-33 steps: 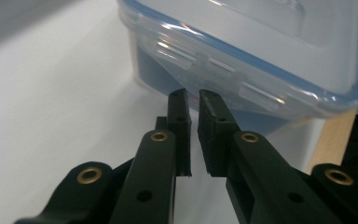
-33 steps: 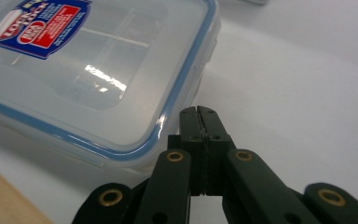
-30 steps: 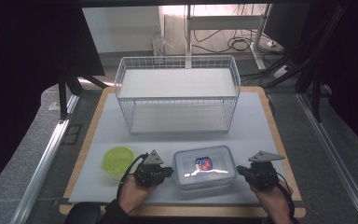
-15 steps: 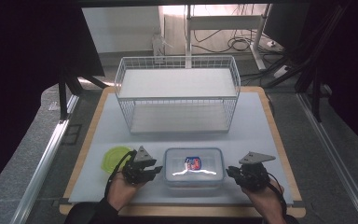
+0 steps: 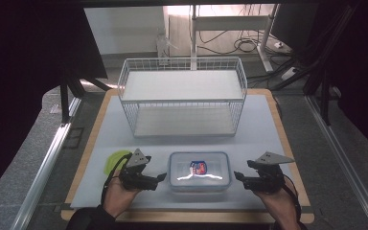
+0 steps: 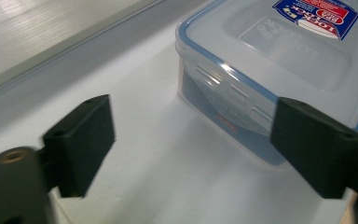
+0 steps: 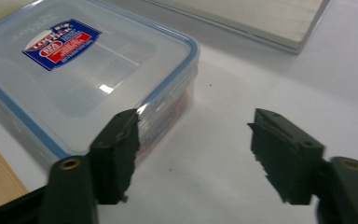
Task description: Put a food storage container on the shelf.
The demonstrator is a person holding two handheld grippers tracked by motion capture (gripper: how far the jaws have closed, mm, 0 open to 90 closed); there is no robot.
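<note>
The plastic container (image 5: pixel 200 171), clear with a blue-edged snap-on lid and a red and blue label, lies flat at the near middle of the tabletop (image 5: pixel 268 124), at about 6 o'clock from the wire basket shelf.

Largest on the tabletop is the white wire basket shelf (image 5: pixel 182 98), standing upright toward the far side, at 12 o'clock from the container and well apart from it. It has two pale tiers, one above the other.

The container comes next in size. In the left gripper view its short side and blue lid edge (image 6: pixel 223 88) rise beyond the open jaws; in the right gripper view one lid corner (image 7: pixel 186 46) lies ahead and to the left of the jaws.

The left tool (image 5: pixel 159 178) sits at 9 o'clock from the container, just beside its short side. Its jaws have just been opening and now stand spread, with bare white tabletop between them and no pad on the plastic.

The right tool (image 5: pixel 238 176) sits at 3 o'clock from the container, near the opposite short side. Its jaws have also just been opening and are spread; nothing lies between them.

A yellow-green bowl (image 5: pixel 114 159) lies at 9 o'clock beyond the left tool, partly hidden by it.
</note>
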